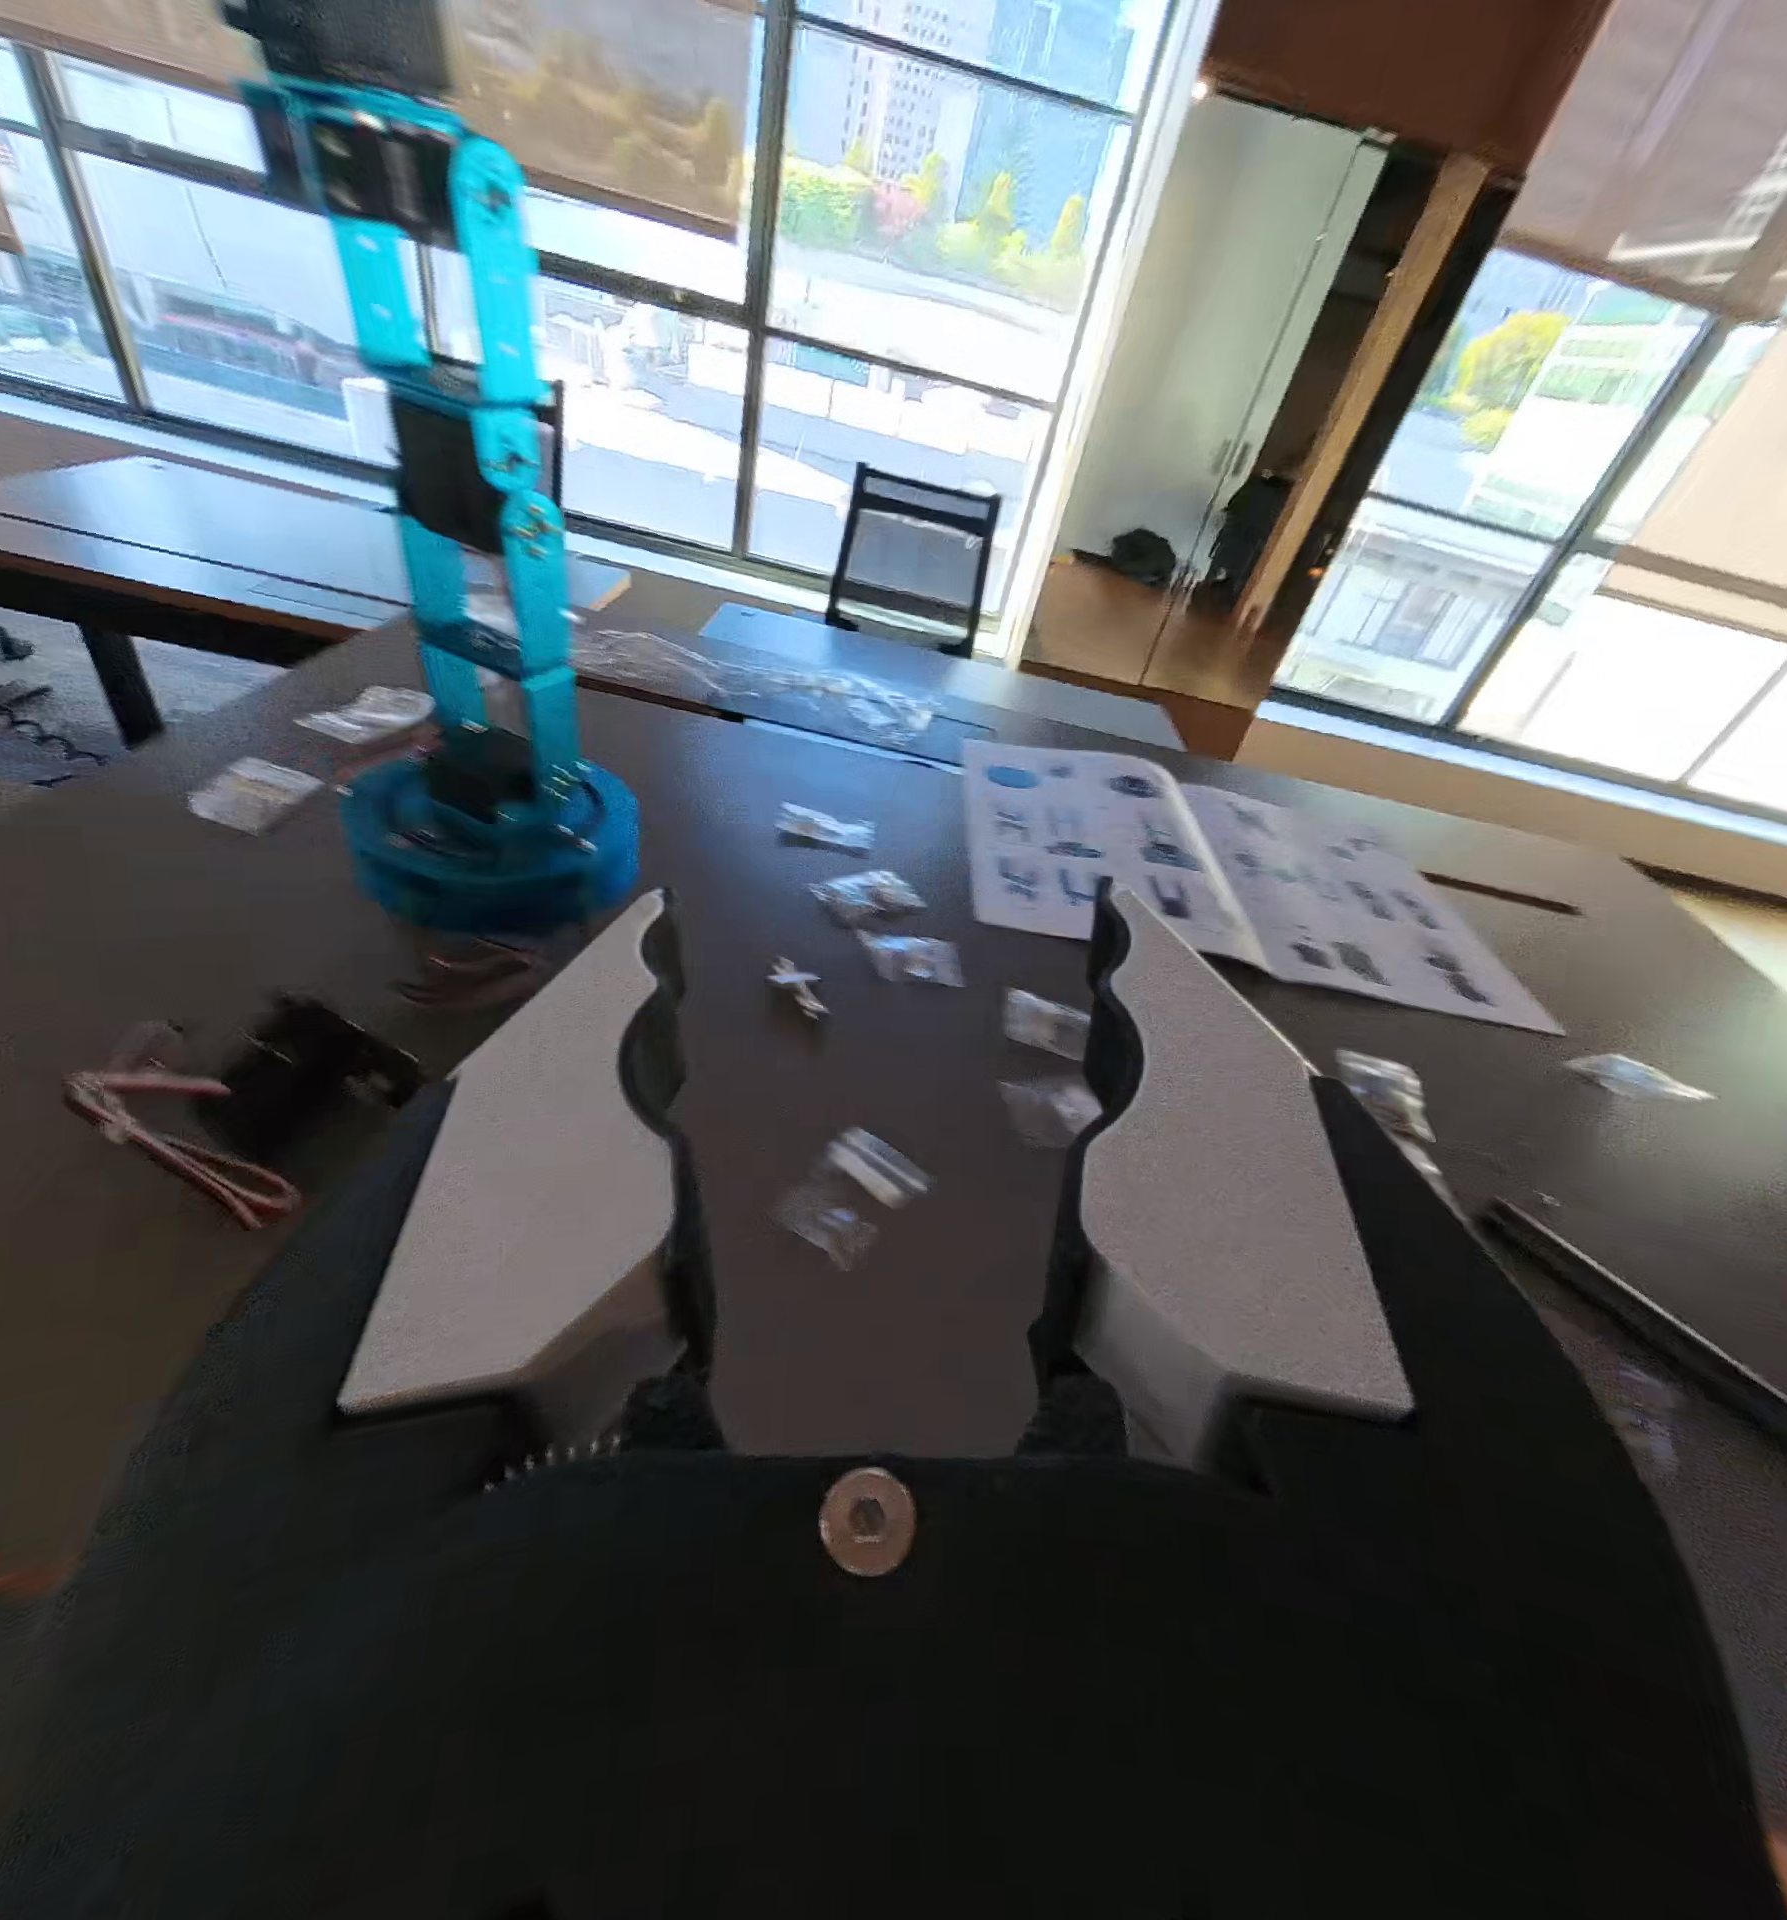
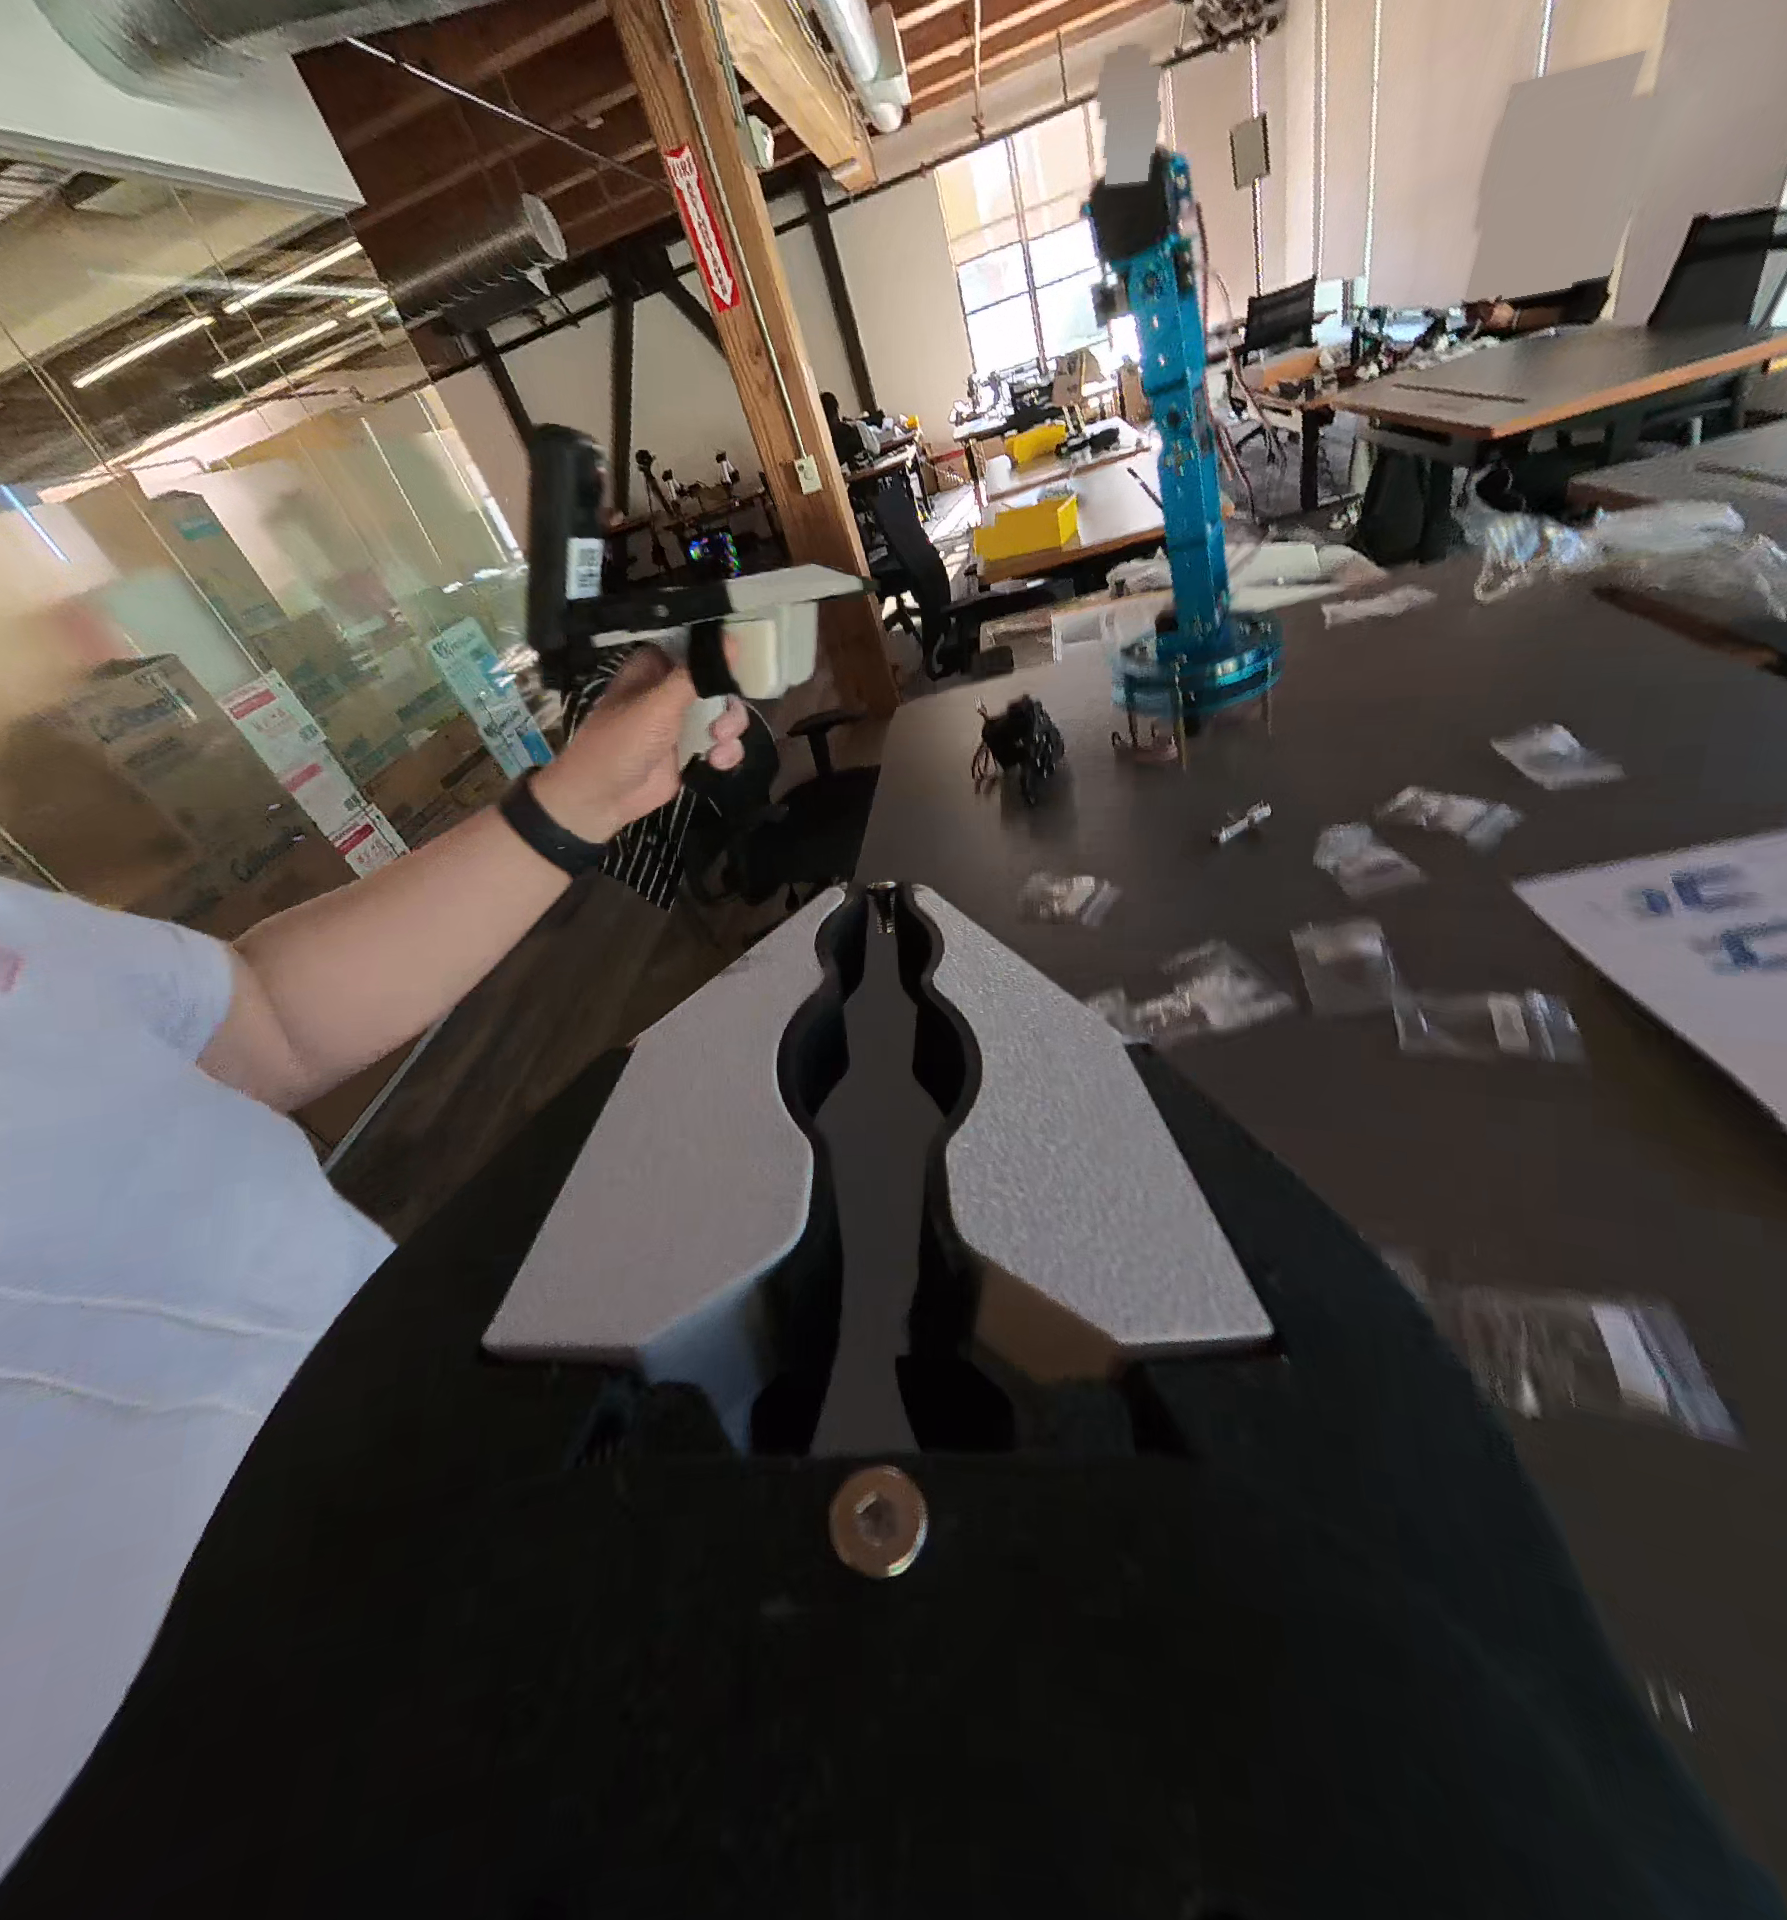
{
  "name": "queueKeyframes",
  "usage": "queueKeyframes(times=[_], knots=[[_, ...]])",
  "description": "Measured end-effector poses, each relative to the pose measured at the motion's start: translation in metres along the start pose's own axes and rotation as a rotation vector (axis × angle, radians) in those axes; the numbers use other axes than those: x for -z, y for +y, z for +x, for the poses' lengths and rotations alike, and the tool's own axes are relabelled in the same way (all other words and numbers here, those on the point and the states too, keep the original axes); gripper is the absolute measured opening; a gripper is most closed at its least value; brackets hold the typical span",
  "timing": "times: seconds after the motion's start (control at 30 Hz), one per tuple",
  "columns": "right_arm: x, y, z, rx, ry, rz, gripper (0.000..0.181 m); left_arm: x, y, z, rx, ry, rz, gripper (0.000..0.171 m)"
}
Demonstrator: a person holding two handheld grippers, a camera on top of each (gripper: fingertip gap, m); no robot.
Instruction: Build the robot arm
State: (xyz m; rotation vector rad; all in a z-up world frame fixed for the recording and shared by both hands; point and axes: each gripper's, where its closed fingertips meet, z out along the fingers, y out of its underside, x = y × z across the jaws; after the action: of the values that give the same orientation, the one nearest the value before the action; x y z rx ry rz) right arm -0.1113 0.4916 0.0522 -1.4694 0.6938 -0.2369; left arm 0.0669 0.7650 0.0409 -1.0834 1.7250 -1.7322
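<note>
beside the blue robot arm kit (image 1: 453,582) on the dark worktop (image 1: 245,935), a booklet (image 1: 1232,883) lies open to its right, its printing blurred. small clear bags (image 1: 853,1195) are scattered between them, their labels too smeared to read. the left hand-held gripper (image 1: 884,914) hangs above the bags, spread wide and empty. the right hand-held gripper (image 2: 881,899), nearer than the kit, is nearly pressed together, pinching a small screw (image 2: 881,894) at its tips. a black servo with wires (image 1: 297,1070) lies left of the kit's base.
</note>
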Motion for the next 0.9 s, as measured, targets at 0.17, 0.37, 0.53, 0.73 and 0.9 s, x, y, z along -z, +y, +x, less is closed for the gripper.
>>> queueKeyframes(times=[0.17,0.37,0.53,0.73,0.9], knots=[[-0.094,-0.054,-0.005,0.099,0.012,0.083,0.004,-0.077,-0.074,-0.082,-0.104,0.058,0.041,0.086],[-0.196,-0.091,0.001,0.127,0.100,0.192,0.004,-0.161,-0.137,-0.129,-0.054,0.357,0.038,0.082],[-0.244,-0.097,0.014,0.117,0.159,0.164,0.004,-0.180,-0.142,-0.127,-0.112,0.582,0.011,0.045],[-0.260,-0.112,0.036,0.116,0.143,0.163,0.004,-0.185,-0.142,-0.124,-0.136,0.832,-0.051,0.045],[-0.293,-0.127,0.060,0.100,0.051,0.142,0.004,-0.189,-0.140,-0.117,-0.146,1.084,-0.144,0.045]])
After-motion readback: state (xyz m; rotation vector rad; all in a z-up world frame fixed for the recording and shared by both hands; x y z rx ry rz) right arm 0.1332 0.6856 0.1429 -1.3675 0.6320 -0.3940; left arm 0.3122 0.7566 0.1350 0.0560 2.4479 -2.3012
